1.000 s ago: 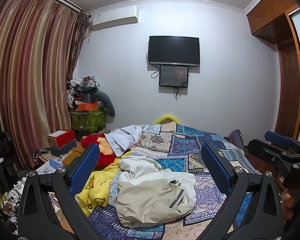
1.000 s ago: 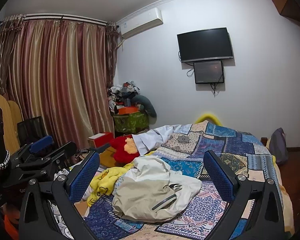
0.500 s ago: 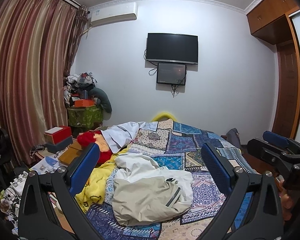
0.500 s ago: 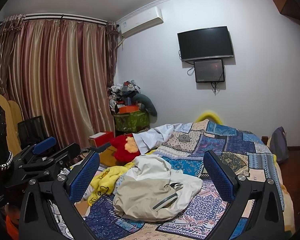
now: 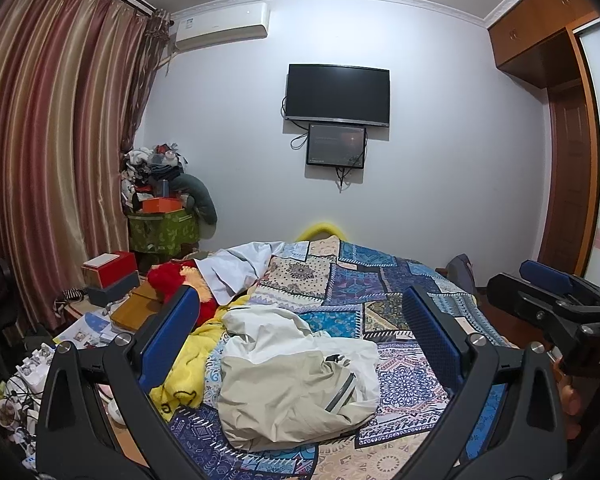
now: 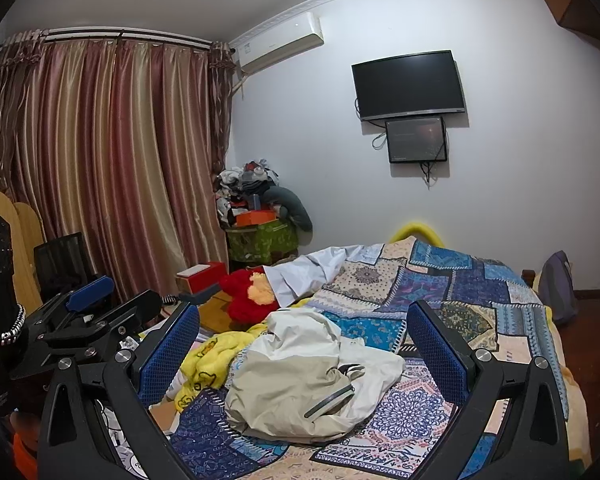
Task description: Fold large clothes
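Note:
A crumpled beige and white jacket (image 5: pixel 292 384) (image 6: pixel 300 380) lies in a heap on the near part of the bed, its grey zipper pocket facing up. My left gripper (image 5: pixel 296 320) hovers above and short of it, open, with nothing between its blue pads. My right gripper (image 6: pixel 304 328) is open too and likewise held off the jacket. Each gripper shows in the other's view: the right gripper (image 5: pixel 548 296) at the right edge, the left gripper (image 6: pixel 92 300) at the left edge.
A blue patchwork bedspread (image 5: pixel 380 280) covers the bed. A yellow blanket (image 5: pixel 192 348), a red plush toy (image 5: pixel 168 280) and a white sheet (image 5: pixel 236 264) lie at its left side. Boxes (image 5: pixel 108 272) crowd a low table by the curtain (image 5: pixel 52 140). A wardrobe (image 5: pixel 572 160) stands on the right.
Both views shift only slightly, as the hand-held grippers drift a little. The jacket lies as it did and both grippers stay open.

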Demonstrator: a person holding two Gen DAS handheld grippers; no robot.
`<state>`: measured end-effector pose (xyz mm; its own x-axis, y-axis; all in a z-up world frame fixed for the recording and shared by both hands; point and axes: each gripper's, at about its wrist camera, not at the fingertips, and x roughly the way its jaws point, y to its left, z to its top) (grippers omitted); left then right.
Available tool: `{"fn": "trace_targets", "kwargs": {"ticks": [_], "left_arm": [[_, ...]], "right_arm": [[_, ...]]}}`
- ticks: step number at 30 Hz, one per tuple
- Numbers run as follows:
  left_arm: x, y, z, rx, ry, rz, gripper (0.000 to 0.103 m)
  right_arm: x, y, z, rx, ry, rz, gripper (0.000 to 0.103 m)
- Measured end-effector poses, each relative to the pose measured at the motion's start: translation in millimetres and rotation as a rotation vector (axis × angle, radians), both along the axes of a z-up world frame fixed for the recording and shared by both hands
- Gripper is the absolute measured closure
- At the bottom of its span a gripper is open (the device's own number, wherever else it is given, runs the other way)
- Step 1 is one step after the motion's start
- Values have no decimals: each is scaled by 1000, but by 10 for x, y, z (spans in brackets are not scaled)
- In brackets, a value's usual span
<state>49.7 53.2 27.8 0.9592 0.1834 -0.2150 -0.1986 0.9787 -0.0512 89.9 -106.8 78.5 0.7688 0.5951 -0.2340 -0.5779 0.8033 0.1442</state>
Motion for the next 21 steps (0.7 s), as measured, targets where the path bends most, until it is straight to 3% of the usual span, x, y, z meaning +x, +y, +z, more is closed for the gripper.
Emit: {"fn": "trace_targets", "kwargs": {"ticks": [21], "left_arm": [[49,-62,18,-8,19,-16,1]], "right_arm": [[28,15,-66,1,16,-14,0]]}}
